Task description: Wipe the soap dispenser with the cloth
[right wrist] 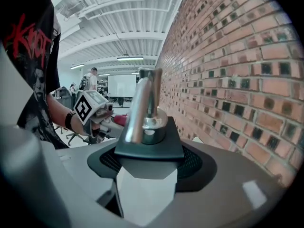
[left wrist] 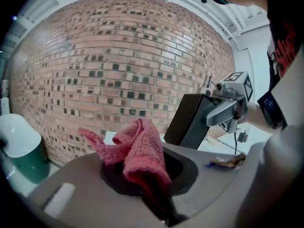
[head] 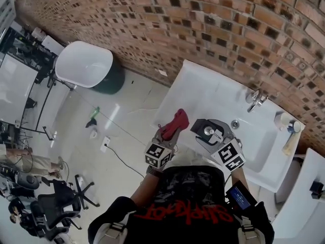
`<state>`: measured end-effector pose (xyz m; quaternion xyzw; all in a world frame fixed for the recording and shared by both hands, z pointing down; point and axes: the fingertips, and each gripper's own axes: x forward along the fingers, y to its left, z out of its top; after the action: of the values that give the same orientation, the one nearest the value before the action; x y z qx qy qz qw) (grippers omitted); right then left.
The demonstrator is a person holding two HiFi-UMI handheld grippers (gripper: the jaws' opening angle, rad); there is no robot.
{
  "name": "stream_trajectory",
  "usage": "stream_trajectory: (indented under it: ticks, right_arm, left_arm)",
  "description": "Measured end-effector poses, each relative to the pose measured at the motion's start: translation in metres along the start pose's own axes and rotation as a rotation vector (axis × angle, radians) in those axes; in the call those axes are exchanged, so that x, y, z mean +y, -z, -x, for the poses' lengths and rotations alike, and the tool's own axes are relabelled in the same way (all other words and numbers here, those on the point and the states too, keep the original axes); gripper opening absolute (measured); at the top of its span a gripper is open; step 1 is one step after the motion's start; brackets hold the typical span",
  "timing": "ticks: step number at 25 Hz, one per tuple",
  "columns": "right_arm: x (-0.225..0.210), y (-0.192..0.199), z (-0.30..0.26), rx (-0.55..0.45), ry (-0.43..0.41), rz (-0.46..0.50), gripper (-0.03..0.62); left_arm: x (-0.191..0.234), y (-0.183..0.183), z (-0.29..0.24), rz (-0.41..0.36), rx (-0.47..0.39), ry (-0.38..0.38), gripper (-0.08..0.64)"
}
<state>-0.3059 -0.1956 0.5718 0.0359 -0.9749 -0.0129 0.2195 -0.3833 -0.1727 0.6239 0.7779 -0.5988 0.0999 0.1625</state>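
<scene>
Shirt (head: 188, 207), black with red print, fills the bottom of the head view and hides most of both arms. Beyond it the left gripper (head: 169, 135) pinches the red cloth (head: 177, 121) above the front left rim of the white sink (head: 203, 93). Just beside it, with a small gap between them, the right gripper (head: 212, 136) is clamped on the dark dispenser (head: 207, 132) over the sink's front edge. The basin lies open from there to the tap (head: 255, 99) at the brick wall (head: 203, 24). A bottle (head: 292, 136) at the sink's right end is too small to make out. Left of the sink is pale open floor (head: 127, 116), with a white-and-green tub (head: 84, 64) by the wall and a chair (head: 56, 202) well apart.

In the left gripper view, the left gripper (left wrist: 152, 184) has its jaws closed narrow on the cloth (left wrist: 140, 151), which bunches upward and hides the pinch point. To the right the dispenser (left wrist: 190, 120) hangs in the right gripper (left wrist: 228, 108), near but not touching the cloth. The wall (left wrist: 118, 56) fills the background, and the tub (left wrist: 19, 146) is cut off at the left edge.

In the right gripper view, the right gripper (right wrist: 147, 170) holds its jaws wide against the dispenser (right wrist: 147, 146), whose chrome pump stands upright. Its lower body is hidden by the gripper. The left gripper (right wrist: 92, 108) with the cloth (right wrist: 121, 120) shows at left, the wall (right wrist: 228, 70) runs along the right, and a white beamed ceiling (right wrist: 114, 23) spans a long room.
</scene>
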Motion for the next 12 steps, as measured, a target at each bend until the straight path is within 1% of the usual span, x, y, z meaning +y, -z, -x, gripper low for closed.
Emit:
stream_trajectory:
  ticks: [2, 4, 7, 9, 12]
  right_arm:
    - [-0.01, 0.006, -0.017, 0.005, 0.006, -0.021, 0.304]
    - [-0.022, 0.012, -0.04, -0.001, 0.024, -0.068, 0.304]
    - [-0.034, 0.017, -0.087, 0.006, 0.043, -0.14, 0.304]
    - [-0.04, 0.023, -0.12, 0.032, 0.05, -0.153, 0.304]
    - [-0.05, 0.038, -0.166, 0.097, 0.071, -0.17, 0.305]
  left_arm:
    - [0.016, -0.009, 0.008, 0.002, -0.042, -0.02, 0.054]
    - [0.033, -0.017, 0.014, 0.001, -0.068, -0.035, 0.054]
    - [0.066, -0.022, 0.026, 0.013, -0.072, -0.059, 0.054]
    - [0.088, -0.023, 0.03, 0.026, -0.069, -0.053, 0.054]
    - [0.118, -0.027, 0.034, 0.031, -0.075, -0.019, 0.054]
